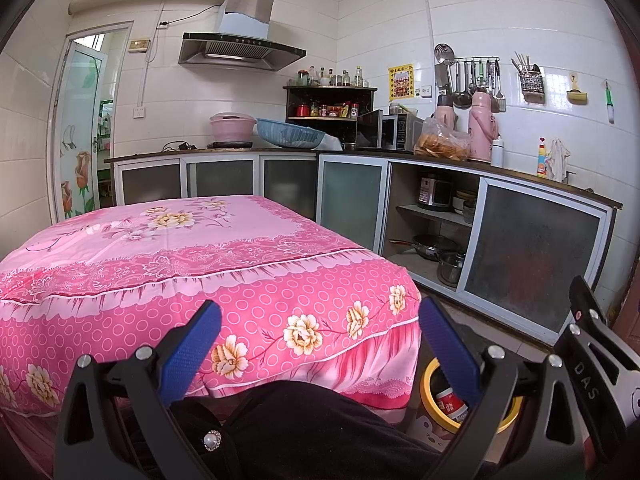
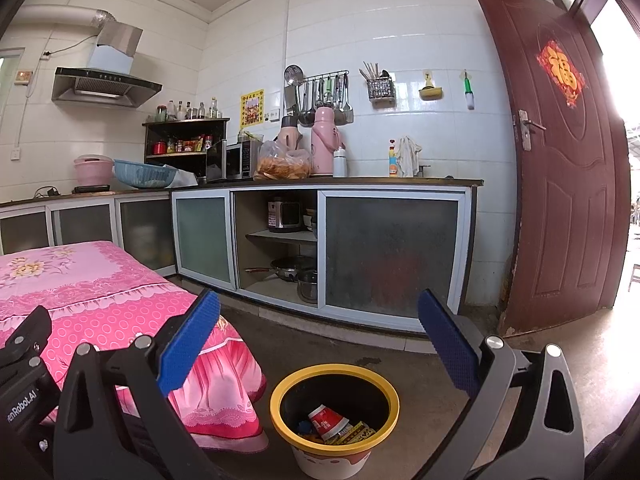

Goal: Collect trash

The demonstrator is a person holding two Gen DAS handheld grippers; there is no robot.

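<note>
Red cup (image 2: 329, 420) lies in yellow-rimmed bin (image 2: 280, 392), both grippers empty

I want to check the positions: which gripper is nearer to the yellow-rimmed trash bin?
Right. The right gripper hovers open directly above the trash bin; the left gripper is beside it, over the pink-covered table, bin at its right.

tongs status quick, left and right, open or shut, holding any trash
Left tongs: open, holding nothing.
Right tongs: open, holding nothing, above the yellow-rimmed trash bin.
</note>
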